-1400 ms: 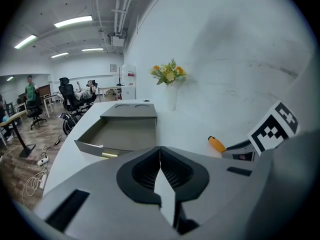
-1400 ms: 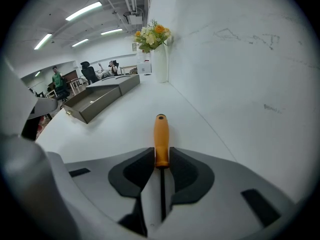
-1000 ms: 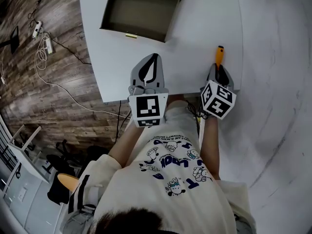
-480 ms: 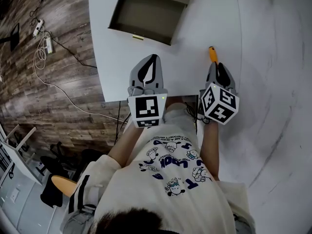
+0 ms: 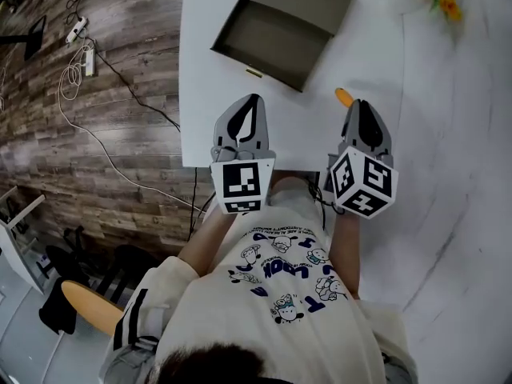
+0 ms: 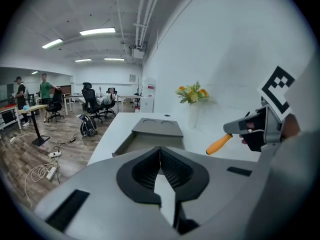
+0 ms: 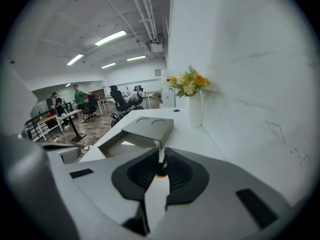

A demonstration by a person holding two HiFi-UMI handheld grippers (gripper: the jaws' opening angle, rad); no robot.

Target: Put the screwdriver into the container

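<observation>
step: pickup done, transfer pending | right gripper (image 5: 360, 107) jaws just closing, clamped on screwdriver (image 5: 344, 96), held over bench (image 5: 328, 66) near edge | left gripper (image 5: 253, 101) jaws together, empty | next: carry to container (image 5: 280, 26) at far-left edge, lower, release

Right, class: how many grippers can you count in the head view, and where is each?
2. The left gripper hovers over the table's near edge, jaws together, empty. The right gripper, beside it, has just been closing its jaws on the orange-handled screwdriver. None hidden.
</observation>
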